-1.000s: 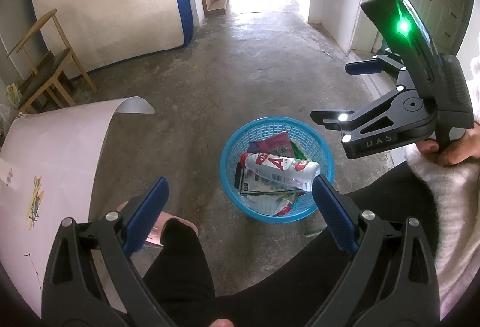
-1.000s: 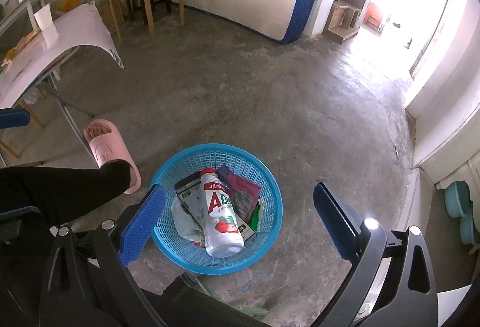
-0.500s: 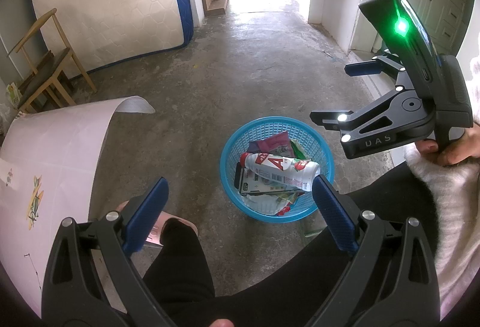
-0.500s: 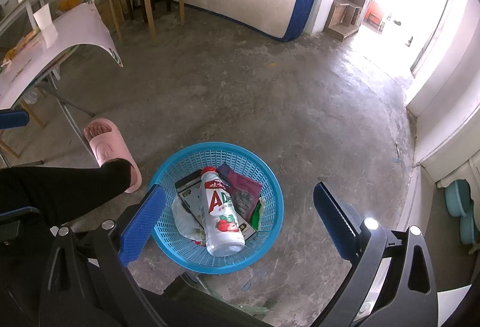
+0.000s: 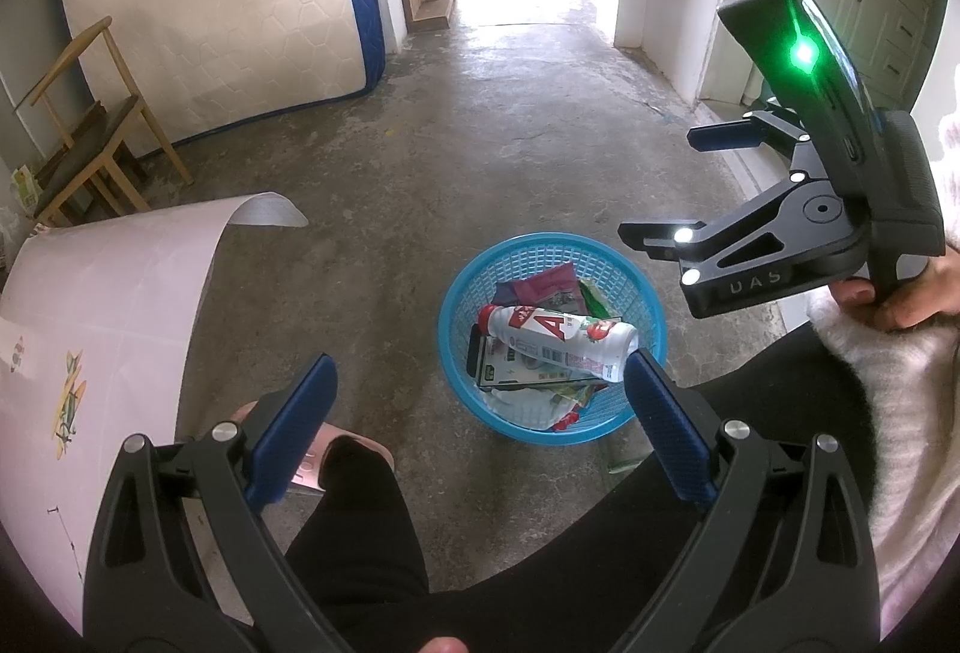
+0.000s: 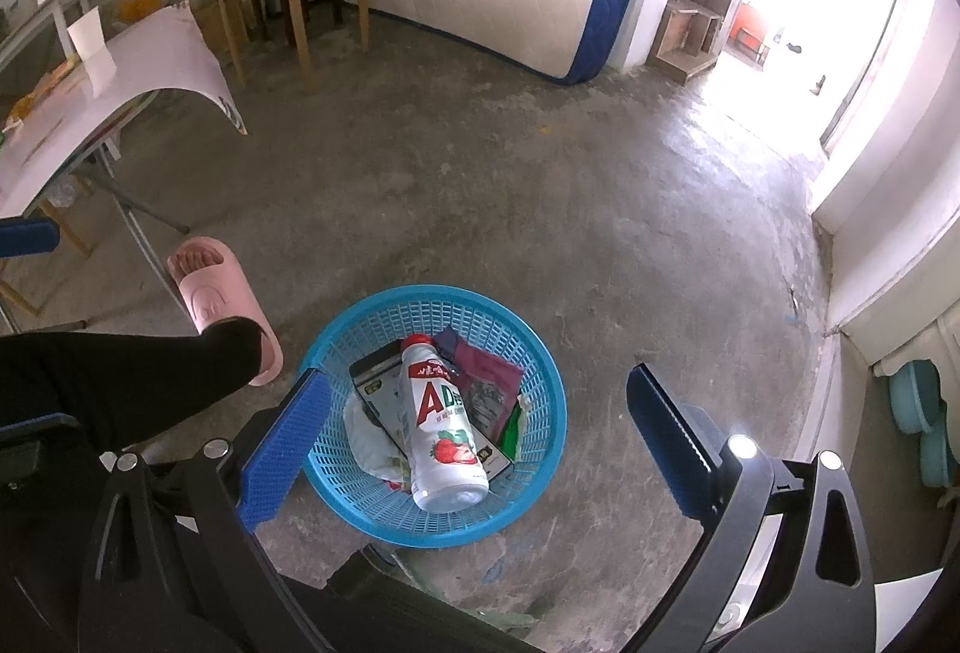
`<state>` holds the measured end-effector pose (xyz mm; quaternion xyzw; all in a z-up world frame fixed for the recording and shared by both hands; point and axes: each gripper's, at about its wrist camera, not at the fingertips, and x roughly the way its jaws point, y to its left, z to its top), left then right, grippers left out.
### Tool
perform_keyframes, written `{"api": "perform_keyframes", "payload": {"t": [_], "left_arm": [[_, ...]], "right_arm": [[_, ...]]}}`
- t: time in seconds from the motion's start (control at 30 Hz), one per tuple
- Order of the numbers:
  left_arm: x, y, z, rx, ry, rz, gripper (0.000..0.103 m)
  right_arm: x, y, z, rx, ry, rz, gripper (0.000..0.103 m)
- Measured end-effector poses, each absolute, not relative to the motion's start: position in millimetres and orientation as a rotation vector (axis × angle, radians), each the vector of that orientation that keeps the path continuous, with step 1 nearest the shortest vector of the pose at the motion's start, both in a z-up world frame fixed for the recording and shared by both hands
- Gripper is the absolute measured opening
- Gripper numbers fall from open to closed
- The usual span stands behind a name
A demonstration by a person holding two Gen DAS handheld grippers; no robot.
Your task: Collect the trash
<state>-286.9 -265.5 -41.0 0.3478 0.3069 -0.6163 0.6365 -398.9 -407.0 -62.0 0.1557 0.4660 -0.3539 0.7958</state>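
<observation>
— Left wrist view first: what lies at the left edge?
— A pale sheet (image 5: pixel 102 317) curls over the floor (image 5: pixel 480 161) there, with a wooden chair (image 5: pixel 90 137) behind it and a mattress (image 5: pixel 210 11) leaning on the wall. Nearer, a pink slipper (image 5: pixel 312 464) shows between the sheet and a black trouser leg.
— And the left gripper (image 5: pixel 480 422)?
— Its jaws stand wide apart, gripping nothing. The blue basket (image 5: pixel 462 317) sits on the floor beyond them, closer to the right jaw than the left. That jaw's tip overlaps the basket's near right rim in the picture, but whether they touch I cannot tell.
— Where is the trash?
— Inside the basket. A white bottle (image 5: pixel 558 332) with a strawberry label lies on its side across the top, cap pointing left. Under it are a dark flat packet (image 5: pixel 510 371), a maroon wrapper (image 5: pixel 549 284) toward the far rim, and crumpled white wrapping (image 5: pixel 528 404) at the near rim.
— To the right?
— The right gripper (image 5: pixel 672 185) hangs in the air above and right of the basket, jaws spread, empty, a green light lit on its body. A hand (image 5: pixel 894 293) holds its handle.
— Right wrist view?
— The basket lies between those spread jaws, nearer the left one, with the bottle lengthwise and its cap away from the camera.
</observation>
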Motion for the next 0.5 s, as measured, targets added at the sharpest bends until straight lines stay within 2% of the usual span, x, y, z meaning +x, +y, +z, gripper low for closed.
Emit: {"api": "perform_keyframes", "payload": {"t": [0.5], "left_arm": [[-286.9, -266.8, -40.6, 0.793, 0.703, -1.408, 0.092]], "right_arm": [[-399.6, -408.7, -61.0, 0.333, 0.999, -0.76, 0.096]]}}
